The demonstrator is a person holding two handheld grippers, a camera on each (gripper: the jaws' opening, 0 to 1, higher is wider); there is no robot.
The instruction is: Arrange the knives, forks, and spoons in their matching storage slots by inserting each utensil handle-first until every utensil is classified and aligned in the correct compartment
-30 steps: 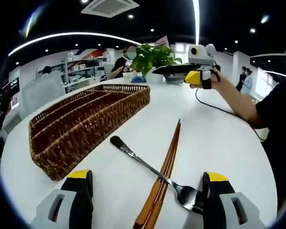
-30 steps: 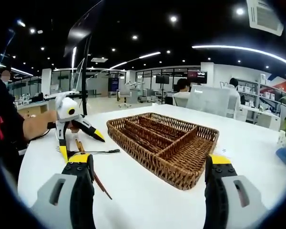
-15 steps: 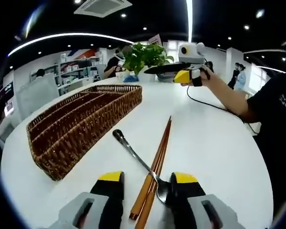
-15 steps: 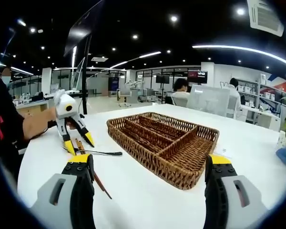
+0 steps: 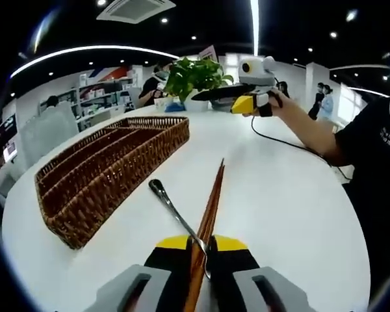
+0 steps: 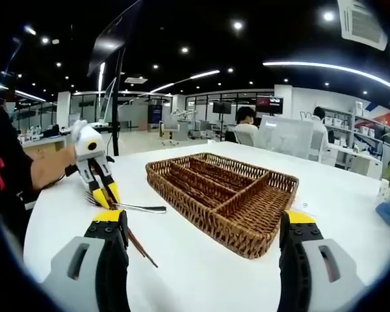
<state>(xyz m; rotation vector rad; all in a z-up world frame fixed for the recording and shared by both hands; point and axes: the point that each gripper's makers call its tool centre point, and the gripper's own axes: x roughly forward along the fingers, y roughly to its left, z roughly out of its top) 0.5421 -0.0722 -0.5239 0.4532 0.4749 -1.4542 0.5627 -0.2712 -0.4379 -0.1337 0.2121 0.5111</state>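
Observation:
A brown wicker tray (image 5: 110,170) with several long slots lies on the white table (image 5: 292,214), left of my left gripper (image 5: 203,251). That gripper is down at the table, its yellow-tipped jaws shut on a pair of brown chopsticks (image 5: 213,195) and the head of a metal fork (image 5: 172,207) crossing under them. In the right gripper view the same left gripper (image 6: 104,197) pinches the fork (image 6: 140,208) and chopsticks (image 6: 142,250) left of the tray (image 6: 221,188). My right gripper (image 6: 205,224) hovers open before the tray; it appears as the right gripper (image 5: 244,101) held above the far side.
A potted plant (image 5: 198,75) stands behind the tray. A person's arm (image 5: 312,130) and a black cable (image 5: 292,146) cross the table's right side. A blue object (image 6: 385,211) sits near the right edge. People and desks fill the background.
My left gripper's jaws have come together from wide open, now pinching the chopsticks and fork head. The right gripper has stayed open and still.

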